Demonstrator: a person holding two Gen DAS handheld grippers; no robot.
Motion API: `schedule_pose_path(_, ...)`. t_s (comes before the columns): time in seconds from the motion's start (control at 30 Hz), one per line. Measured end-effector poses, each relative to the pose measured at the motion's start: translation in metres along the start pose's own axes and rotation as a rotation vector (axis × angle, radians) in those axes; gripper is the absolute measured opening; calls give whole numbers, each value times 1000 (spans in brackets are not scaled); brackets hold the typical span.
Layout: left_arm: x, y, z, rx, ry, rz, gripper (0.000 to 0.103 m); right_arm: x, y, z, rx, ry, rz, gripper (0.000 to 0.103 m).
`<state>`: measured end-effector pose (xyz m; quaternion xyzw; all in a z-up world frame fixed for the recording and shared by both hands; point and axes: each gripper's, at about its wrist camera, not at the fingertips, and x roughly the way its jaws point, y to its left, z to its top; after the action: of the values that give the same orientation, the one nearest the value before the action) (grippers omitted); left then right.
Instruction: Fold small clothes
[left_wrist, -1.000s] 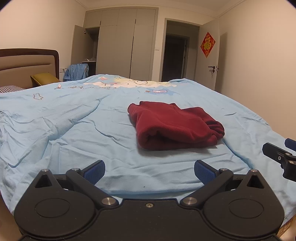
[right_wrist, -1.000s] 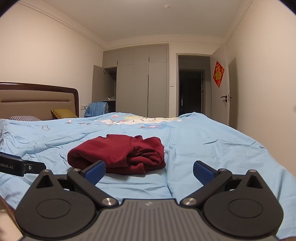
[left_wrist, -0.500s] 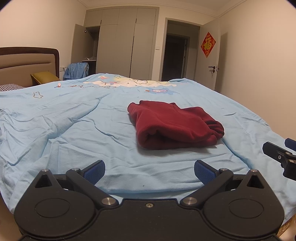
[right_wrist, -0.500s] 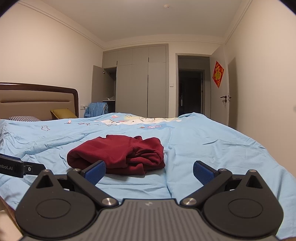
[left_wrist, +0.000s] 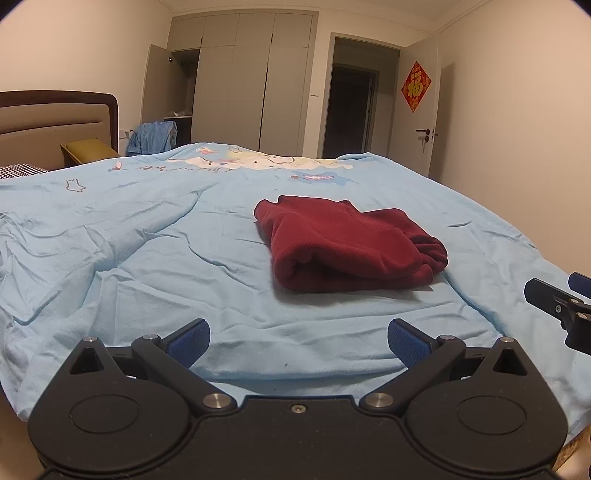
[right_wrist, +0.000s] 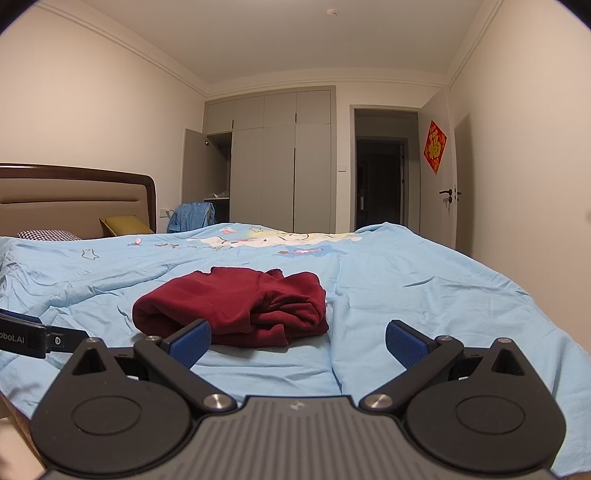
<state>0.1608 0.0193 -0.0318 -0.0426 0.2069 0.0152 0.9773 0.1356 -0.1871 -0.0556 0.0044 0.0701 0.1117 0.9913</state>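
A dark red garment (left_wrist: 347, 243) lies folded into a thick bundle on the light blue bedspread (left_wrist: 147, 266). In the right wrist view the same garment (right_wrist: 229, 306) sits left of centre. My left gripper (left_wrist: 298, 338) is open, held near the bed's front edge, well short of the garment, with nothing between its blue pads. My right gripper (right_wrist: 298, 338) is open too, empty, and level with the garment's near side; its left pad overlaps the garment in the picture. The right gripper's tip (left_wrist: 554, 302) shows at the right edge of the left wrist view.
The bed has a headboard (right_wrist: 74, 195) and pillows (right_wrist: 48, 234) at the left. A wardrobe (right_wrist: 280, 162) with one door open and a dark doorway (right_wrist: 382, 173) stand behind. A blue cloth (right_wrist: 192, 218) hangs by the wardrobe. A wall runs along the right.
Hardly anything has moved. Both grippers stay open and hover in place; the garment lies as before.
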Motion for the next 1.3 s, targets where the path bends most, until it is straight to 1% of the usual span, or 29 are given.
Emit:
schedule_pose_path(1.2,-1,-1,-1,6,7,3,102,3,1,-2,-1,12,1,103)
schedule_pose_path(1.27,0,-3,-2,24,14,18,102,2,1,-2,-2,14,1,103)
schedule_pose_path(1.3,0,-6,-1,43,15,39,102,2,1,-2,-3,15,2,103)
